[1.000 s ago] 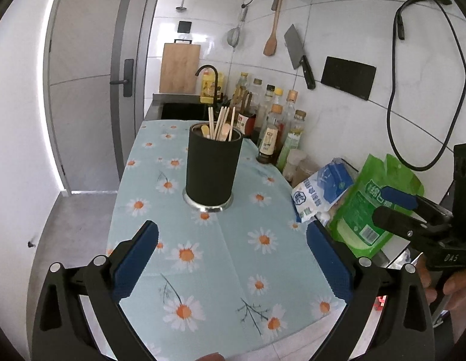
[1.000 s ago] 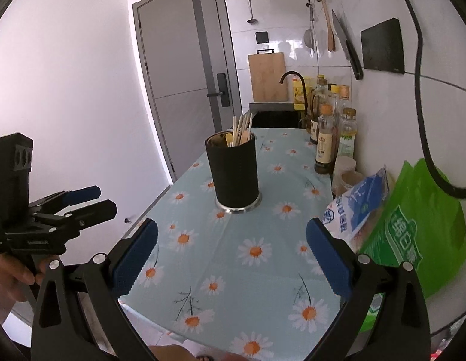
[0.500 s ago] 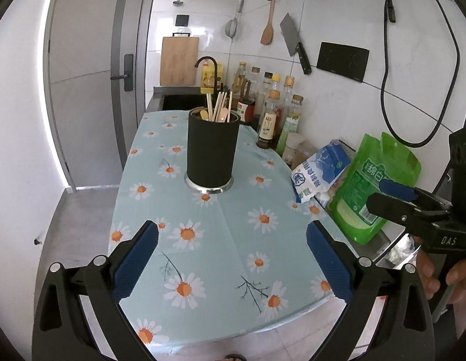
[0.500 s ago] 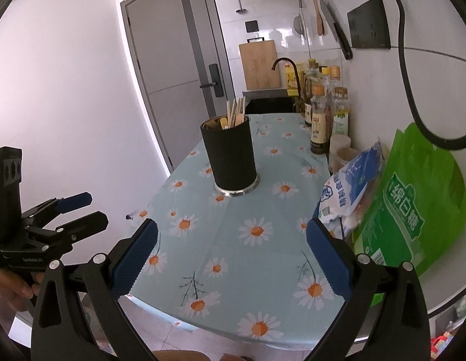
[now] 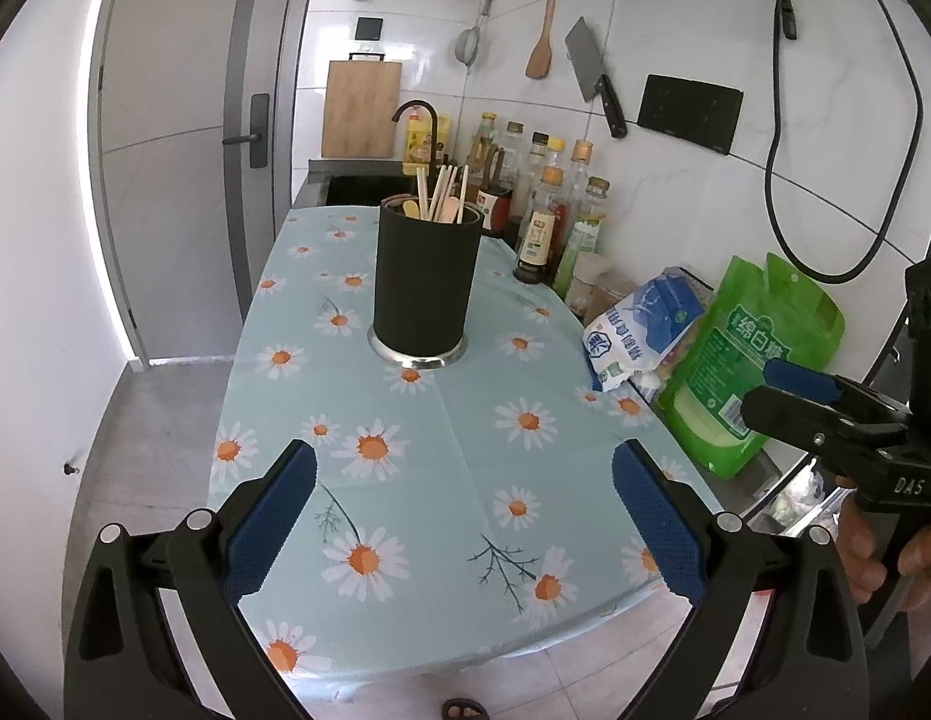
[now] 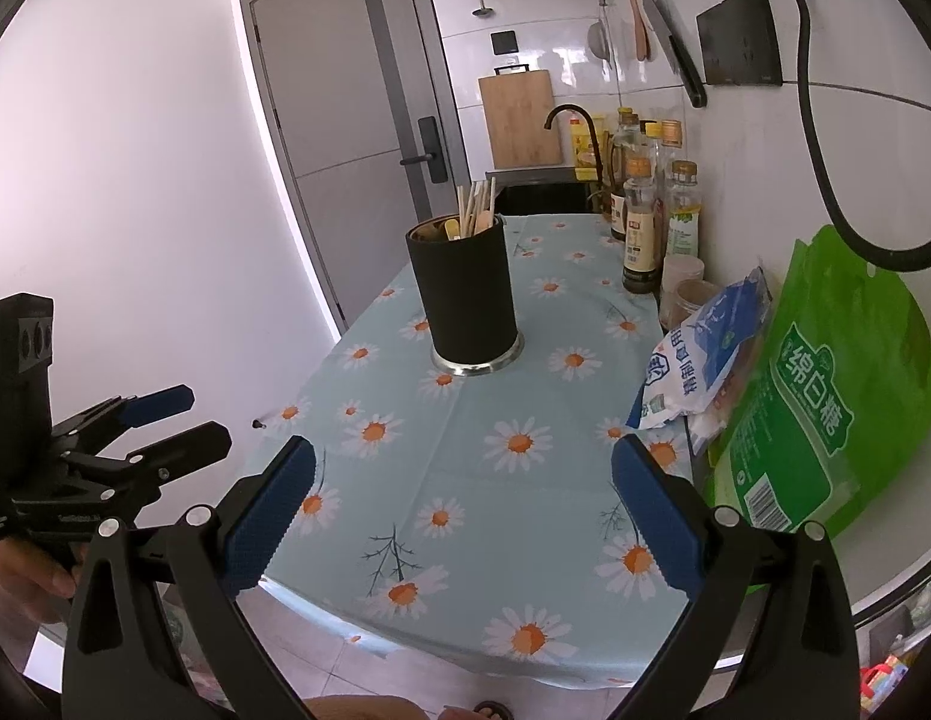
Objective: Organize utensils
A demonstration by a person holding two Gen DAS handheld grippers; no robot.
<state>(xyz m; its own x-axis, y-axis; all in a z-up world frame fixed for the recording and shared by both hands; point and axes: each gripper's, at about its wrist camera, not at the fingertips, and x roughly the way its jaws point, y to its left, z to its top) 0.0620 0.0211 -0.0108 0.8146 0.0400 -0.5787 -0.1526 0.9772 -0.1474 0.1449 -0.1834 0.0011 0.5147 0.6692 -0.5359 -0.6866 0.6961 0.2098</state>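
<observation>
On daisy tablecloth, at 12 o'clock: chopstick-filled black holder; left gripper, right gripper, jaws spread, empty; careless reach risks toppling.

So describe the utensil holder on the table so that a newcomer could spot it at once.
Start at the table with the daisy-print cloth along the tiled wall. Near its middle stands the utensil holder, upright and alone, apart from the bottles and bags by the wall. It is the only matte black cylinder, on a shiny metal base, with wooden chopsticks sticking out.
</observation>
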